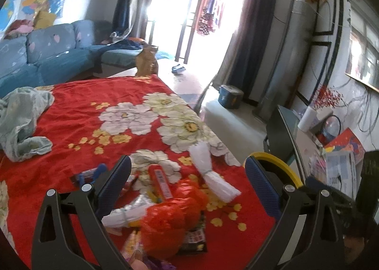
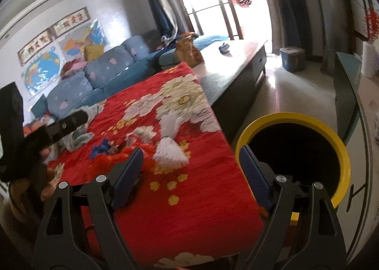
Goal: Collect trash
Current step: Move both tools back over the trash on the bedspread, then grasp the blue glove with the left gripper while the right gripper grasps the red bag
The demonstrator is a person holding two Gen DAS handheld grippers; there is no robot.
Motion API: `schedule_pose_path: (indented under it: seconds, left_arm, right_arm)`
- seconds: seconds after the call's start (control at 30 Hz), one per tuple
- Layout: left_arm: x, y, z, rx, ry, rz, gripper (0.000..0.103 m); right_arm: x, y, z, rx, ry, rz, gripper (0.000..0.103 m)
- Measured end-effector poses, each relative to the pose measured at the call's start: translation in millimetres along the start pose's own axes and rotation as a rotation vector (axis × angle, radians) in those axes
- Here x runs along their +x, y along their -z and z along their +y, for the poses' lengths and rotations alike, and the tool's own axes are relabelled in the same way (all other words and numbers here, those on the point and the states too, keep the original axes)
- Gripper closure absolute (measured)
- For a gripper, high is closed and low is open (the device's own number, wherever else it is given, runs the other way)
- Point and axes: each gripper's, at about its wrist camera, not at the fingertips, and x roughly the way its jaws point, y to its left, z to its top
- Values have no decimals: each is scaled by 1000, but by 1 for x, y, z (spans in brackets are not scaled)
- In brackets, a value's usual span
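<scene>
A pile of trash lies on a red flowered cloth: an orange-red plastic bag, a tied white plastic bag, a red box, a second white bag and snack wrappers. My left gripper is open, hovering just above the orange bag. My right gripper is open and empty above the cloth's right edge. The white bag lies ahead of it. A yellow-rimmed black bin stands on the floor just right of the table; its rim shows behind my left gripper's right finger.
A crumpled pale-green cloth lies at the table's left. A blue sofa stands behind. A brown paper bag sits at the far end. A blue bucket stands on the floor. A cluttered side table is at right.
</scene>
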Motion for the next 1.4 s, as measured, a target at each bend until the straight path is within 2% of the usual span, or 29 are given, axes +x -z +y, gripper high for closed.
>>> schedule_pose_path:
  seconds: [0.63,0.93,1.1,1.17,1.3,1.4]
  left_arm:
    - [-17,0,83,-153,-118,-29,9]
    - [-12,11,127,-247,-176,14,9]
    - [-4,23,150,-313,-159,58,10]
    - [0,27,154,-330,-147,72,11]
    - [9,33,155,-350,-101,110,21]
    - [19,39,148,-334,-61,145,30]
  right_arm:
    - [28,20,84,-162,-130,112,28]
    - [54,28,124,-233,-164,162,28]
    - [65,32,136,-251,-169,182,29]
    - [71,34,141,-259,-168,192,33]
    - [81,38,144,-259,-168,220,41]
    - [86,43,143,-265,-176,242,67]
